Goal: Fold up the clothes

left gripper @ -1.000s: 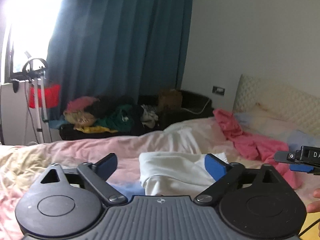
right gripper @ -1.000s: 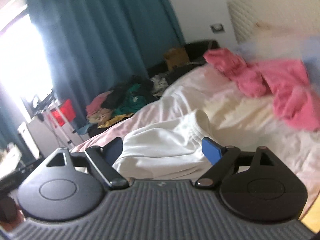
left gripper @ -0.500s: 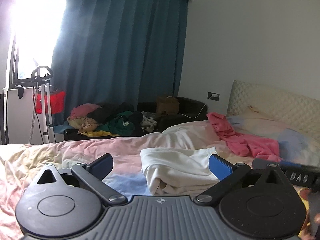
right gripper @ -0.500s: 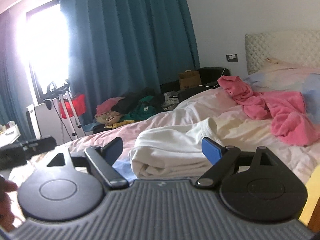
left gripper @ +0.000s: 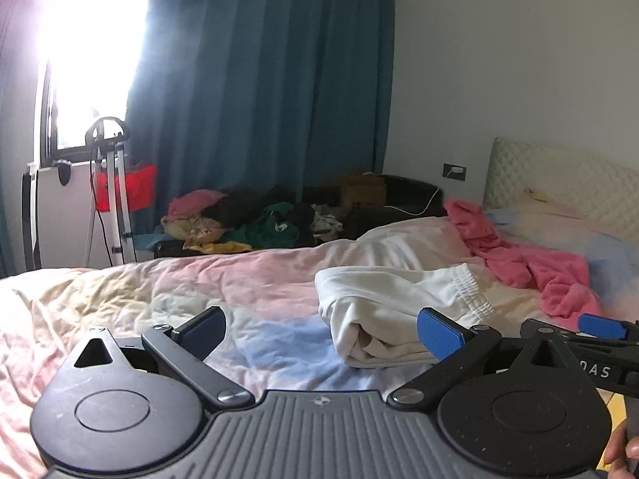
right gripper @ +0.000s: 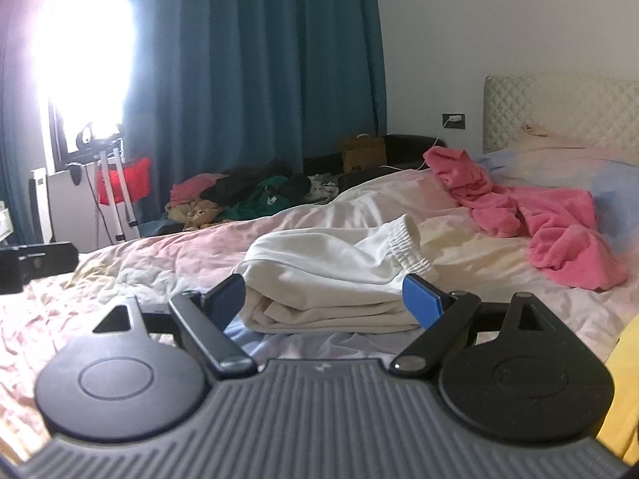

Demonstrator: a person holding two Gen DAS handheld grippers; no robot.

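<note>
Both tongs wide, empty: left gripper, right gripper before folded white garment. Risk: a one-layer pinch unfolds it.

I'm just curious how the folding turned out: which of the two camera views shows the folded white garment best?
The right wrist view: the folded white garment sits centred between the open right gripper, showing its stacked layers and elastic waistband. The left wrist view shows it off to the right, partly hidden behind one finger of the open left gripper.
</note>
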